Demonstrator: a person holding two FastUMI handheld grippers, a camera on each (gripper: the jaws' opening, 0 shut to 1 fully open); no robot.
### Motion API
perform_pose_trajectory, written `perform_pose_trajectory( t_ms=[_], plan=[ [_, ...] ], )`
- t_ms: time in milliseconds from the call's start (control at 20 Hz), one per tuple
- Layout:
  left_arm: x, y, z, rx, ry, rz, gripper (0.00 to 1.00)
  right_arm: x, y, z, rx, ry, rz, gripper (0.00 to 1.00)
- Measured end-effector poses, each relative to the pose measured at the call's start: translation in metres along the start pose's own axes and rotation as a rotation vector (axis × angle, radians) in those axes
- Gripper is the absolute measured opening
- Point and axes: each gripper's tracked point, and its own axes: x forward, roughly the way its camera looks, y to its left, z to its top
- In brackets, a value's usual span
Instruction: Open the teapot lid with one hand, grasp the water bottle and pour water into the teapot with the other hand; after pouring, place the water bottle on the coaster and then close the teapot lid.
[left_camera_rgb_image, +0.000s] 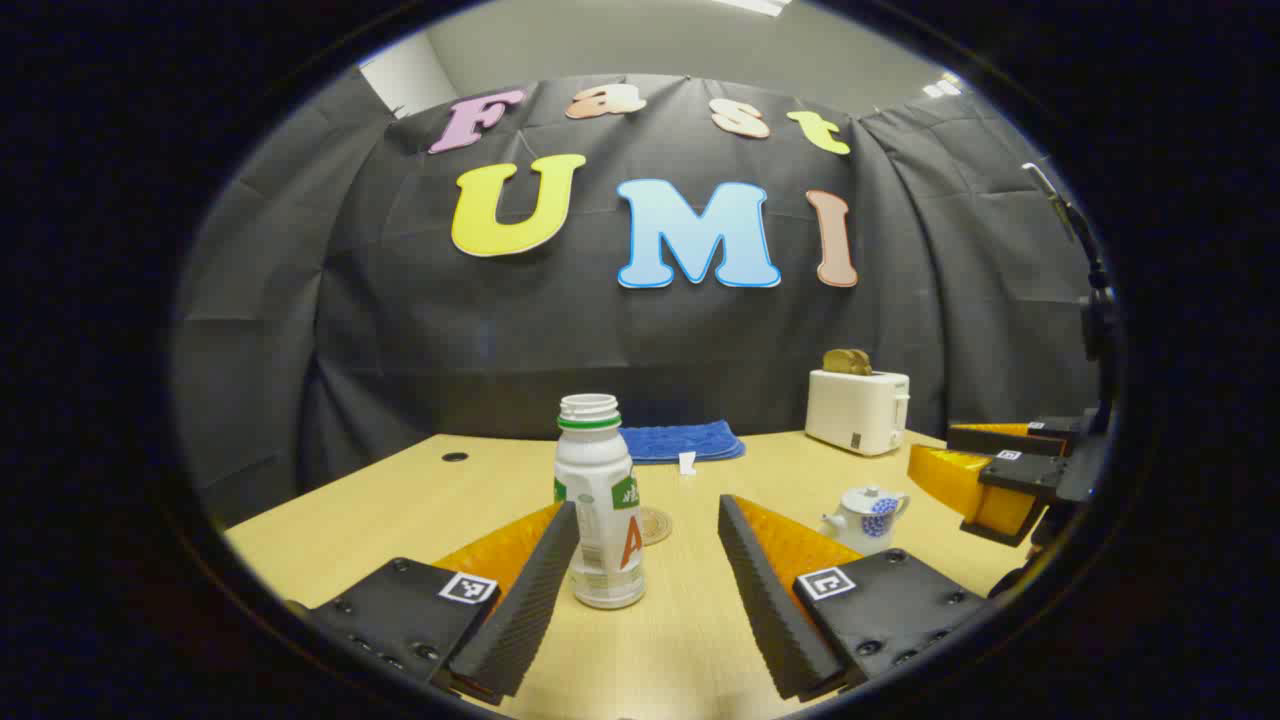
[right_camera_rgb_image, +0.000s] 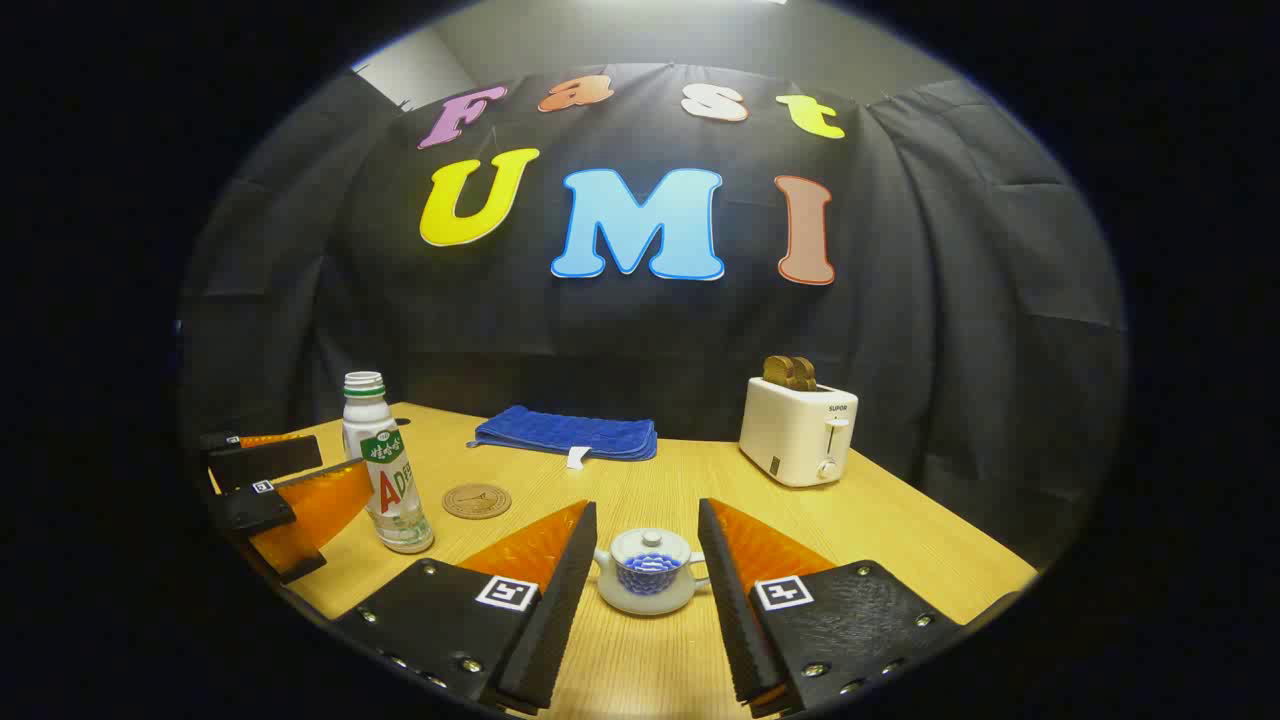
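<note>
An uncapped white water bottle (left_camera_rgb_image: 598, 500) with a green neck ring stands upright on the wooden table (left_camera_rgb_image: 440, 505). It is between the fingers of my left gripper (left_camera_rgb_image: 648, 510), close to the left finger; the gripper is open. Just behind the bottle lies a round coaster (left_camera_rgb_image: 656, 524). The small white-and-blue teapot (right_camera_rgb_image: 650, 572), with its lid (right_camera_rgb_image: 651, 545) on, sits between the fingers of my open right gripper (right_camera_rgb_image: 647, 508), touching neither. The right gripper view also has the bottle (right_camera_rgb_image: 385, 470), the coaster (right_camera_rgb_image: 477, 500) and the left gripper (right_camera_rgb_image: 335, 458).
A white toaster (right_camera_rgb_image: 798, 428) with bread in it stands at the back right. A folded blue cloth (right_camera_rgb_image: 565, 432) lies at the back middle. The teapot (left_camera_rgb_image: 868, 518) and right gripper (left_camera_rgb_image: 932, 447) appear at the right in the left gripper view.
</note>
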Motion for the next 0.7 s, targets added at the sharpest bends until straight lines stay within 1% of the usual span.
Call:
perform_pose_trajectory(
  t_ms=[250, 700],
  plan=[
    [-0.001, 0.006, 0.001, 0.001, -0.003, 0.010, 0.99, 0.001, 0.013, -0.003, 0.014, 0.017, 0.029, 0.64],
    [-0.003, 0.008, 0.002, 0.001, -0.003, 0.009, 0.99, 0.005, 0.015, -0.003, 0.030, 0.022, 0.022, 0.64]
  ],
)
